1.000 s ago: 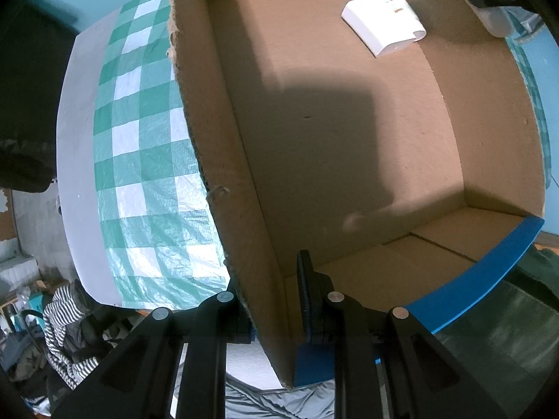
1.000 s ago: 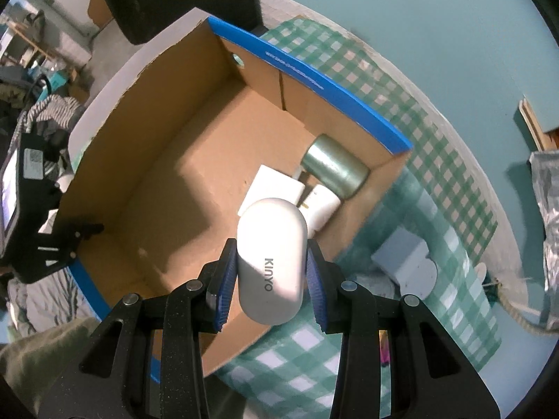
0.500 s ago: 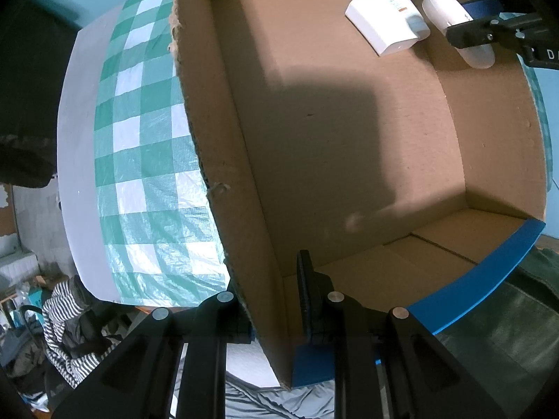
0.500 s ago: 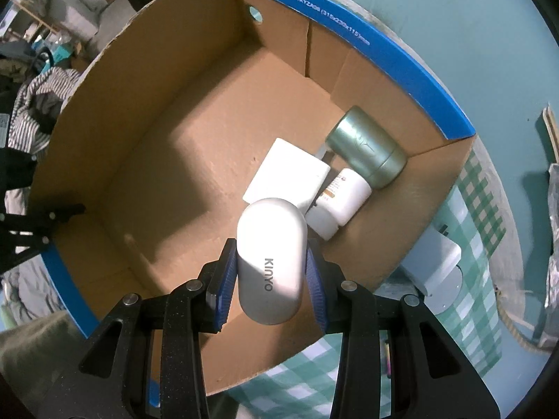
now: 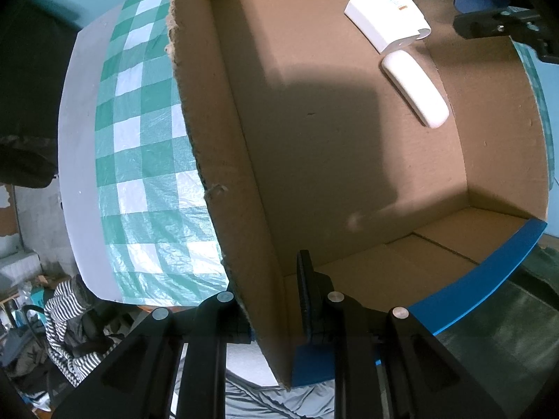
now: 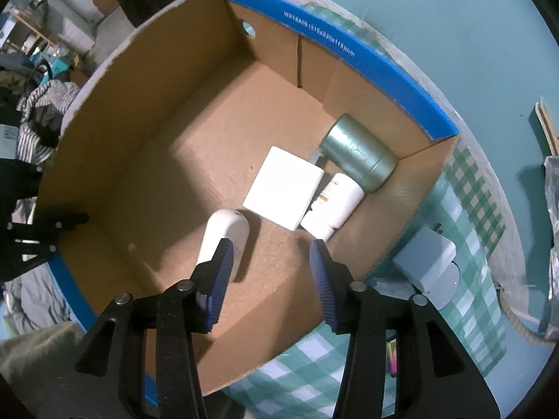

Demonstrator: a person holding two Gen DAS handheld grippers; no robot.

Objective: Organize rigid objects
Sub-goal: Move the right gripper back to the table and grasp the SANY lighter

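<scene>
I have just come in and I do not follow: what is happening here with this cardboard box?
A person is sorting items into the brown cardboard box with blue edges. The left gripper is clamped on the box's side wall. The right gripper hangs open above the box floor, with the white oval case lying below it, beside the flat white box, the white tube and the green metallic cylinder.

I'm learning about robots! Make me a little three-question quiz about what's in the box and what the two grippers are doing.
1. True or false: the right gripper is open, above the cardboard box.
2. Which item lies nearest the right gripper? A) green can B) white oval case C) white tube
3. Fill in: the left gripper is clamped on the box's ____.

Key: 1 true; 2 B; 3 wall (side).
</scene>
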